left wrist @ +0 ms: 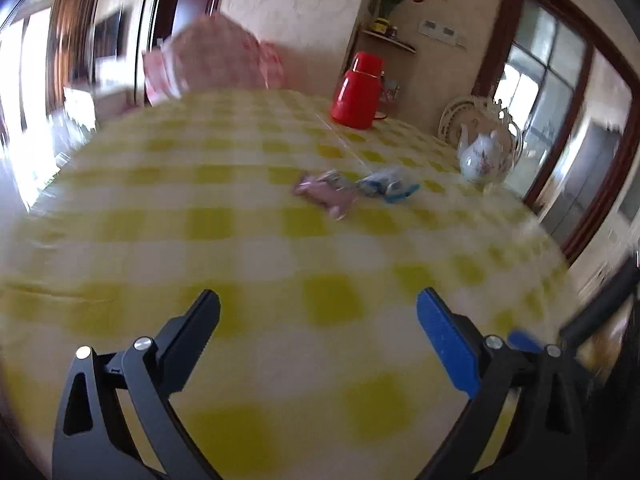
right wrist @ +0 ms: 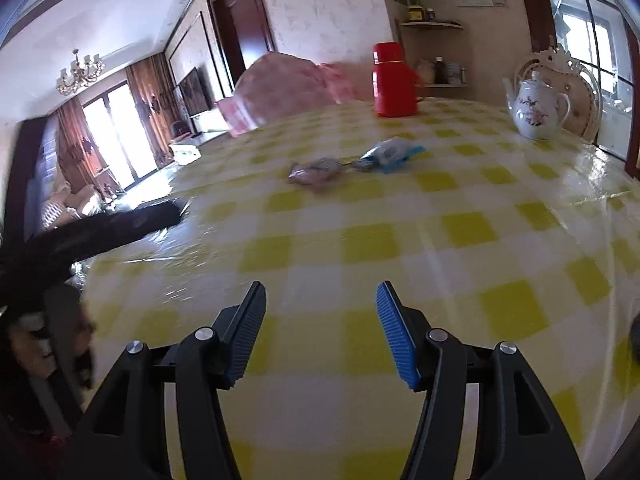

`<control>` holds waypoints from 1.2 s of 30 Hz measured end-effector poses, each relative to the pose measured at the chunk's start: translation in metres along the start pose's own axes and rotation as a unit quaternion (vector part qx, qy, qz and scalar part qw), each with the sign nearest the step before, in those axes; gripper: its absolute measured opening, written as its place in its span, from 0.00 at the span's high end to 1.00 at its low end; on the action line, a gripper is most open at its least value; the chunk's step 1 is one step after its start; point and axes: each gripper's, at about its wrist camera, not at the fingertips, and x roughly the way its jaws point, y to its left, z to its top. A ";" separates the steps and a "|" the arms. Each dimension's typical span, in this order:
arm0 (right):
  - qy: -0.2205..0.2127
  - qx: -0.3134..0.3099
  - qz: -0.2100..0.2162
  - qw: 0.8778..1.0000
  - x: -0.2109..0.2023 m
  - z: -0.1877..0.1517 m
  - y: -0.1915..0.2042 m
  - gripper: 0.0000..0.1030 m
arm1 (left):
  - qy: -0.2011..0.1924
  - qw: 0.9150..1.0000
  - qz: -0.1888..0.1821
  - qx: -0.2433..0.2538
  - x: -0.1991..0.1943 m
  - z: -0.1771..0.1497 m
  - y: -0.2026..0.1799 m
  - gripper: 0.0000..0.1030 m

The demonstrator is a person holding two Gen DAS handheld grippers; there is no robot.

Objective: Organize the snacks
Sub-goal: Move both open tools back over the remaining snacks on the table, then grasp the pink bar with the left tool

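Left gripper [left wrist: 318,306]: jaws spread wide apart, nothing between them; black arms, one blue ribbed pad [left wrist: 444,336] showing on its right finger. It hangs above the near part of the table. View blurred.

Right gripper [right wrist: 321,300]: jaws apart, narrower than the left pair, holding nothing; blue ribbed pads [right wrist: 394,332] on both fingers. It also hangs above the near part of the table.

Table [right wrist: 460,264]: covered with a yellow-and-white checked cloth under a glossy clear sheet.

Pink snack packet [right wrist: 310,174]: lies flat on the cloth, well ahead of both grippers, roughly in line with the gap of the right one. In the left wrist view it shows [left wrist: 326,196] ahead and slightly right of centre. Markings too blurred to read.

Blue-and-white snack packet [right wrist: 390,156]: just beside the pink one, on its right and a little farther off; whether the two touch cannot be told. Seen also in the left wrist view [left wrist: 388,186].

Red thermos flask [right wrist: 394,80]: upright, beyond the packets, near the far edge.

White teapot [right wrist: 536,108]: floral print, upright, far right of the right gripper, in front of a white ornate chair back [right wrist: 560,64].

Pink bundle [right wrist: 286,88]: cloth or bag, too blurred to tell which, at the far left edge of the table.
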 end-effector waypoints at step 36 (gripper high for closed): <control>0.032 0.078 0.021 0.996 0.042 0.016 -0.065 0.44 | 0.089 0.987 0.116 0.064 0.184 0.083 -0.004 0.81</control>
